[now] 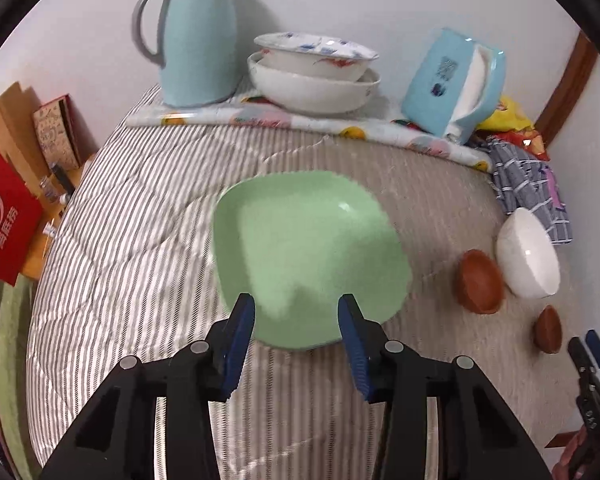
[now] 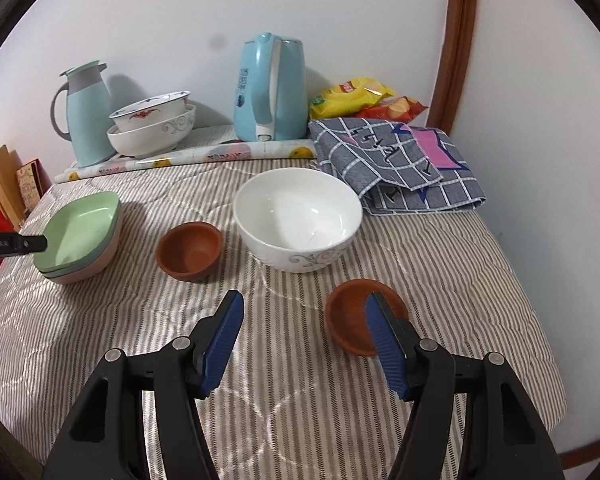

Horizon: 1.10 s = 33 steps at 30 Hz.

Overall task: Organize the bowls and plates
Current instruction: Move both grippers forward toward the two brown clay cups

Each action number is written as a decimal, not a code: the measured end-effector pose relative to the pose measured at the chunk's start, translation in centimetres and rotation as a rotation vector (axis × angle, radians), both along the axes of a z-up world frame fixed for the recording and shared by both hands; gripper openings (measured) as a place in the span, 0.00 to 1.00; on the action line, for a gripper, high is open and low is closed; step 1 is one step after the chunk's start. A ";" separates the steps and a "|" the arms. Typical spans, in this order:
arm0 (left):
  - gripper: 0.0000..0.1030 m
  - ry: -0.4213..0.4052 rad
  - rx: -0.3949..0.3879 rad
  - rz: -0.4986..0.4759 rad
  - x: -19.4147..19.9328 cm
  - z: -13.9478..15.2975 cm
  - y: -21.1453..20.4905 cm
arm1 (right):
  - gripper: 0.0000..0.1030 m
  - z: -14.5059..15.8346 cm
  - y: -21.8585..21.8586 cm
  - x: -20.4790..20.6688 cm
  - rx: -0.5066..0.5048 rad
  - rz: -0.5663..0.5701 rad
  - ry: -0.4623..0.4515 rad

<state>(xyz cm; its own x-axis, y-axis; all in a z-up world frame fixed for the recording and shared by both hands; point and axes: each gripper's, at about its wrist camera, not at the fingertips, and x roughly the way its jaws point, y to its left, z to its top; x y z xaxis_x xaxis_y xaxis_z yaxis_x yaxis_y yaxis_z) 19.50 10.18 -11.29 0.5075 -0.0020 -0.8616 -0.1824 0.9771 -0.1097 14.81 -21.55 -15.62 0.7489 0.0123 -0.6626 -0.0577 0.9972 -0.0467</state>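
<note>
On a table covered in a striped cloth (image 2: pixel 100 320), the left gripper (image 1: pixel 296 312) hangs over a green plate (image 1: pixel 308 256), its 2 blue pads partly apart on either side of the plate's near edge; whether they touch it cannot be told. Only the right wrist view shows what lies under that plate — a stack of 3 shallow square plates (image 2: pixel 82 240), green on top, at the table's left side, with one black finger of the left gripper reaching over its near rim.

The right gripper (image 2: pixel 304 316) stands open and holds nothing, one pad in front of the nearer small brown bowl (image 2: pixel 352 320). A second brown bowl (image 2: pixel 189 250) sits between the stack and a large white bowl (image 2: pixel 298 220) at the centre.

At the back, against the wall, 2 patterned bowls (image 2: pixel 152 126) are nested beside a pale blue jug (image 2: pixel 85 114) and a blue kettle (image 2: pixel 270 88). The right view alone gives a clear look at the folded checked cloth (image 2: pixel 396 164) and snack packets (image 2: pixel 360 100) — the left view alone shows a red box (image 1: pixel 6 216) beyond the table's edge.
</note>
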 end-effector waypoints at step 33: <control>0.40 0.096 0.009 -0.181 6.7 -4.6 -14.6 | 0.50 -6.1 -10.3 4.7 0.155 -0.141 0.130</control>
